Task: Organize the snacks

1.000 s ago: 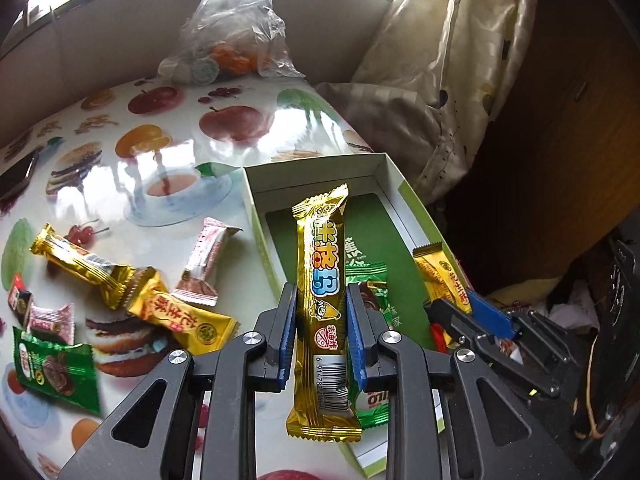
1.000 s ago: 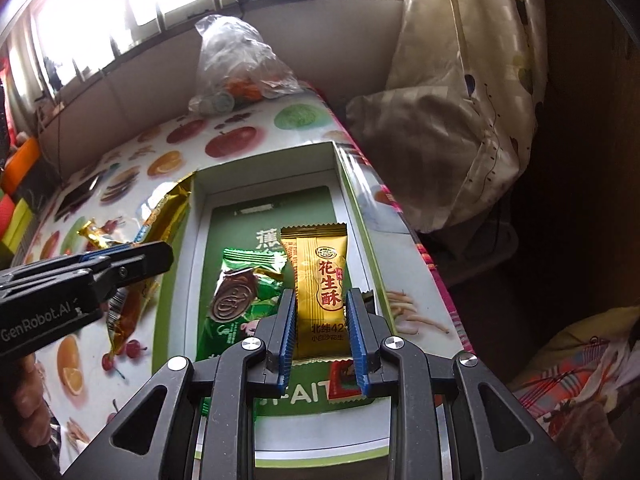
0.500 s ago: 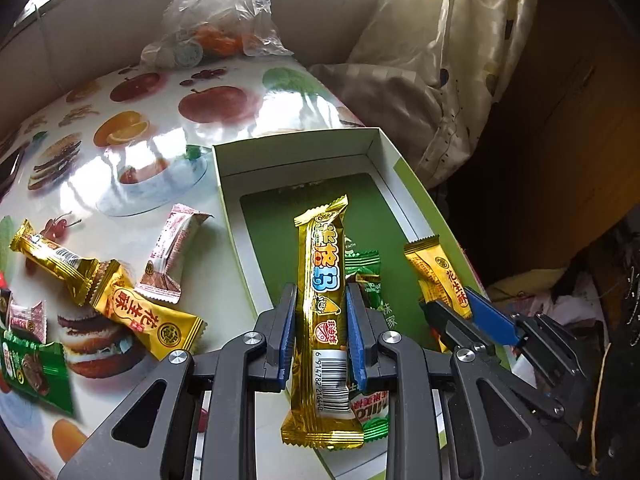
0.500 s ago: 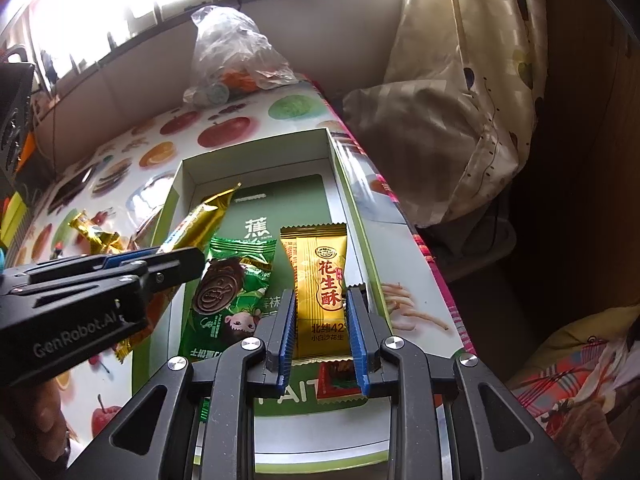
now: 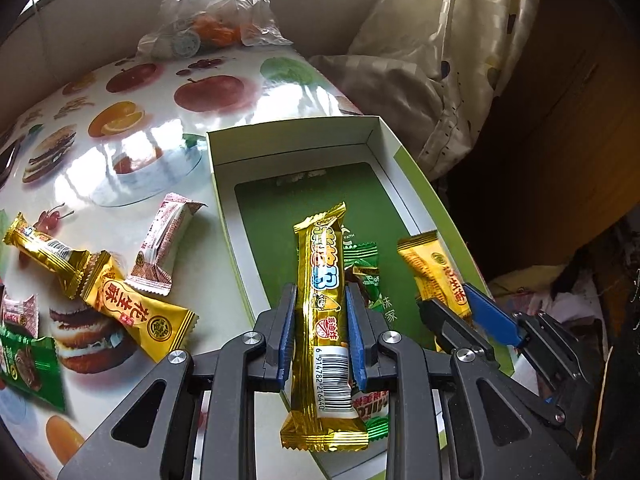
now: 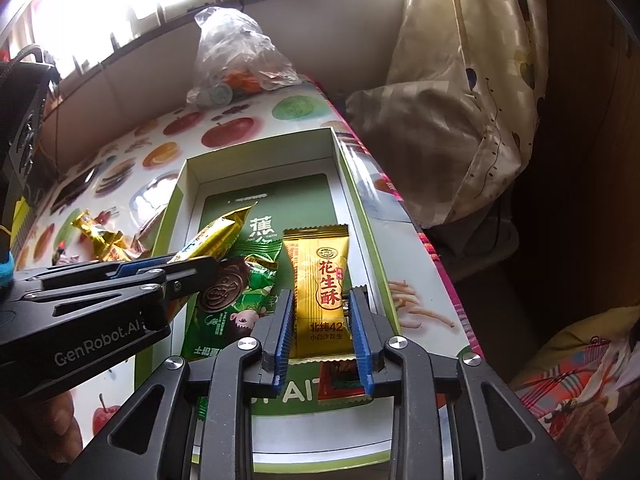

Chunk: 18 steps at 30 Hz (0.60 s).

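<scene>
My left gripper [image 5: 320, 300] is shut on a long gold snack bar [image 5: 322, 320] and holds it over the open green and white box [image 5: 296, 148]. My right gripper [image 6: 320, 304] is shut on a yellow peanut crisp packet [image 6: 322, 288] over the right side of the box [image 6: 256, 160]. A green chocolate packet [image 6: 236, 296] lies in the box, also in the left view [image 5: 366, 276]. The right gripper shows at the right of the left view [image 5: 452, 308]; the left gripper at the left of the right view [image 6: 192, 264].
Several loose snacks lie on the fruit-print tablecloth left of the box: a gold bar [image 5: 44, 252], a yellow peanut packet [image 5: 140, 316], a pink packet [image 5: 164, 240], a green packet [image 5: 28, 364]. A clear plastic bag [image 5: 216, 12] stands at the back. A curtain [image 6: 460, 100] hangs right of the table edge.
My left gripper has carried the gold bar to the right, from the box's left wall to over its inside. My right gripper has stayed in place with the yellow packet.
</scene>
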Available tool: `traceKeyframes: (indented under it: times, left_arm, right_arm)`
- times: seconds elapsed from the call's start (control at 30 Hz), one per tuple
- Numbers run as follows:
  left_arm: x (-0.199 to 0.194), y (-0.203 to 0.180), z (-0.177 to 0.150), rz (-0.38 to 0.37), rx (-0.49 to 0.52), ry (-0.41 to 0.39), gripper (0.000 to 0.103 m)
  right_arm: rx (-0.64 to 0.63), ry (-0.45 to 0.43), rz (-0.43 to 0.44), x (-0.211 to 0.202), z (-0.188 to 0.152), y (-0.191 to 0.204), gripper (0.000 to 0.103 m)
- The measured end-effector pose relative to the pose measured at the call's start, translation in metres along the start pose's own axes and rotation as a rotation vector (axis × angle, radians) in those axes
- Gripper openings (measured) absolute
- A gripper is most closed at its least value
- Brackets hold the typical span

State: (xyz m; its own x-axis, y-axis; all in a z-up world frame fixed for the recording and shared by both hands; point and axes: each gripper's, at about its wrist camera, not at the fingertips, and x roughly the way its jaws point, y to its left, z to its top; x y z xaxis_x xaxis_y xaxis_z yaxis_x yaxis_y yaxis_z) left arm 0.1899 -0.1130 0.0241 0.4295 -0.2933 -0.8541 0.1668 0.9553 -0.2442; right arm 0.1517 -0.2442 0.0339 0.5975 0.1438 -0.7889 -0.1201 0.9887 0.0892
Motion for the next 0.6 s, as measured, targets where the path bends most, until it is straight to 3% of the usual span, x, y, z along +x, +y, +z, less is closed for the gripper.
traceKeyframes:
  times: [0.13,0.3,0.6]
  left_arm:
    - [-0.001,-0.001,-0.001,-0.005,0.001,0.002,0.027]
    - [-0.005,-0.004,-0.002,-0.021,0.007,-0.004,0.038]
    - [-0.014,-0.002,-0.005,0.0,0.006,-0.018,0.04]
  right_arm:
    - [-0.001,-0.001,0.002,-0.001,0.0,0.002,0.032]
    - [0.001,-0.006,0.007,-0.003,0.0,0.004,0.039]
    - [0.004,-0.017,-0.012,-0.008,-0.001,0.005,0.041]
